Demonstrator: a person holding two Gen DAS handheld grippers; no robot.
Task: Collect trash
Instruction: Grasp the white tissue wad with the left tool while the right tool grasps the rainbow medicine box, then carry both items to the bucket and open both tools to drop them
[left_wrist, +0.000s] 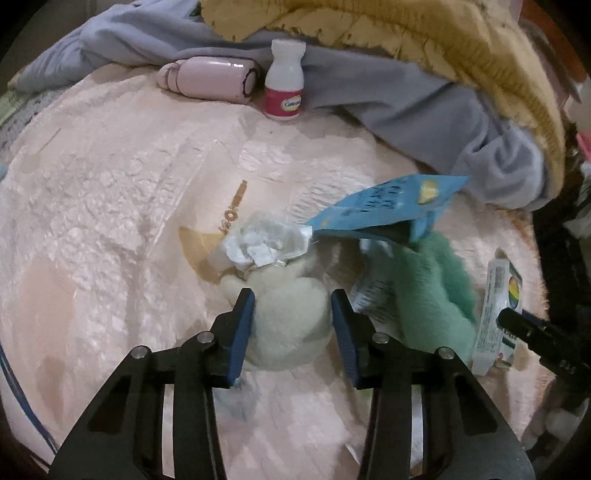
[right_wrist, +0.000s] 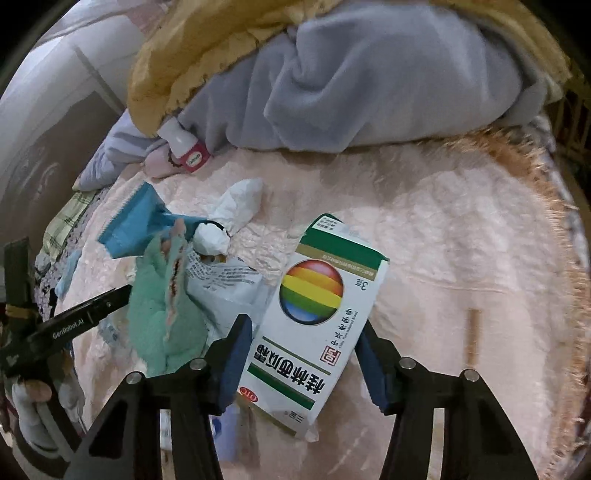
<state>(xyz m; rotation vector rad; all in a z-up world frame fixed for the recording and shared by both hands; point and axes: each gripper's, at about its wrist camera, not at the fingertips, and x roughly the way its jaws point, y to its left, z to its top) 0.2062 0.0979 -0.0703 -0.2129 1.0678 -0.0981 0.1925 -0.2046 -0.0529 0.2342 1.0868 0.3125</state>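
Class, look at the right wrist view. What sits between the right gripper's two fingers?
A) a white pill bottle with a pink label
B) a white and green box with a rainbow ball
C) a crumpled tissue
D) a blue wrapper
B: the right gripper has its blue pads against both sides of the medicine box, whose face shows the rainbow ball.

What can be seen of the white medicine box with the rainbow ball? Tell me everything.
The medicine box is a flat white carton with green bands, a rainbow-striped ball and red-and-green Chinese lettering. Its far end flap stands open. It lies face up, slanted, on the pink blanket, between the pads of the right claw, which press its long edges.
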